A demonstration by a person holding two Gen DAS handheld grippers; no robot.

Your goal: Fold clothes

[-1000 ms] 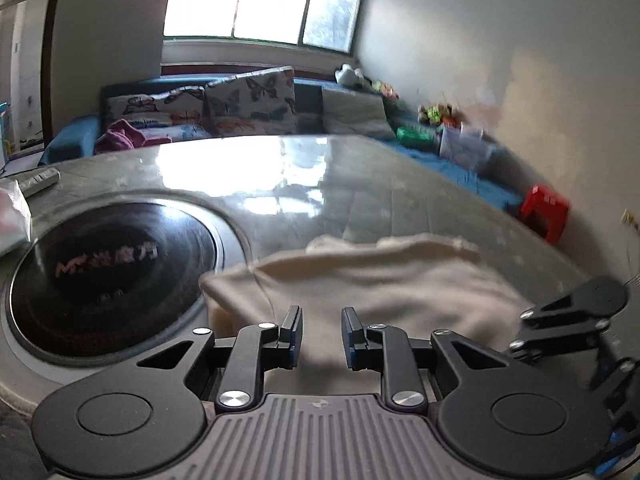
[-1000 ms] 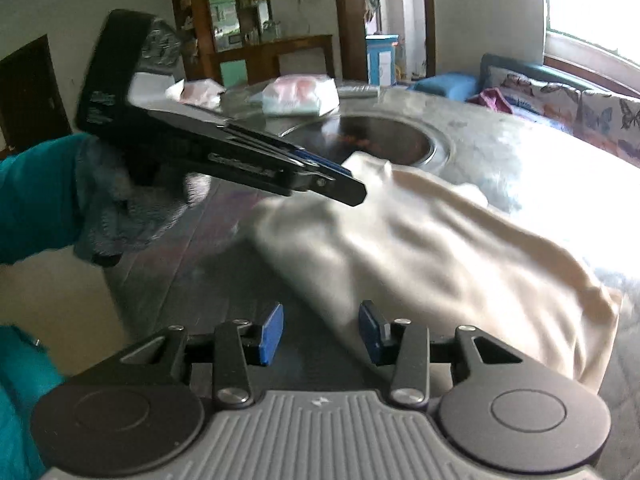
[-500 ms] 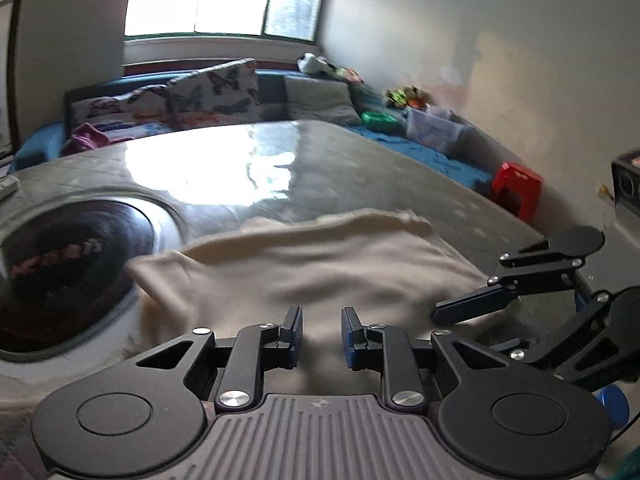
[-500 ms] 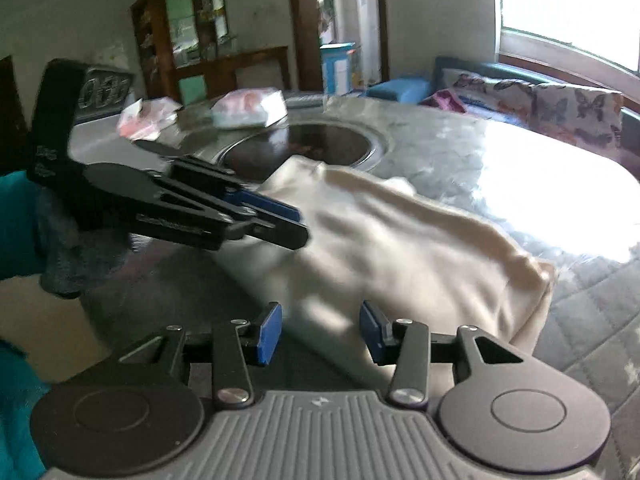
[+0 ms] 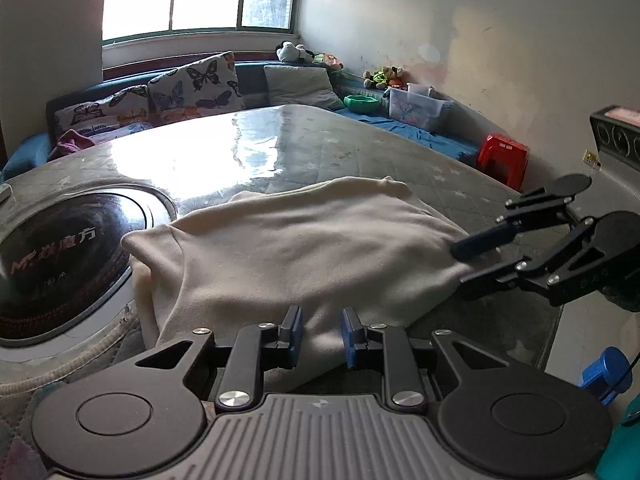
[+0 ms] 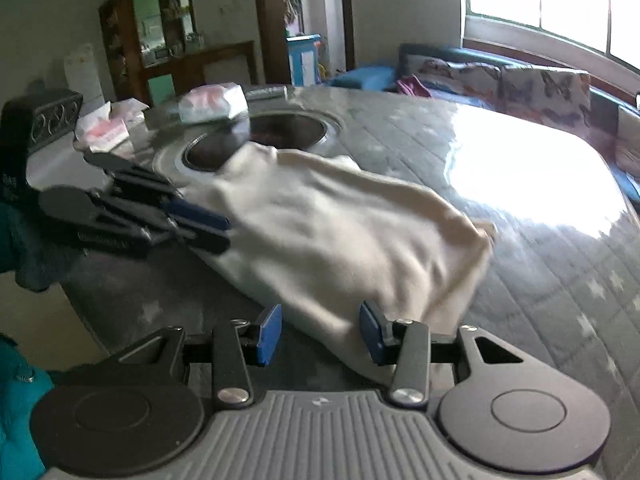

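Note:
A cream garment (image 5: pixel 304 248) lies folded on the grey quilted table (image 5: pixel 360 140), with its left end over the rim of a round black inset. My left gripper (image 5: pixel 320 336) is open at the garment's near edge, the cloth just ahead of its blue pads. On the right of the left wrist view, my right gripper (image 5: pixel 468 264) stands open with a finger above and a finger below the garment's right edge. The right wrist view shows the garment (image 6: pixel 340 232) blurred, my right gripper (image 6: pixel 320 334) open at its near corner, and my left gripper (image 6: pixel 212 228) at its left side.
A round black inset (image 5: pixel 60 260) sits in the table to the left. Two tissue packs (image 6: pixel 212 102) lie beyond it. A sofa with butterfly cushions (image 5: pixel 192 84) runs behind the table, and a red stool (image 5: pixel 504 156) stands by the wall. The table edge is close on the right.
Both grippers have come down and in toward the garment. The right gripper has moved from beside the cloth to its right edge, and the left wrist view has swung right.

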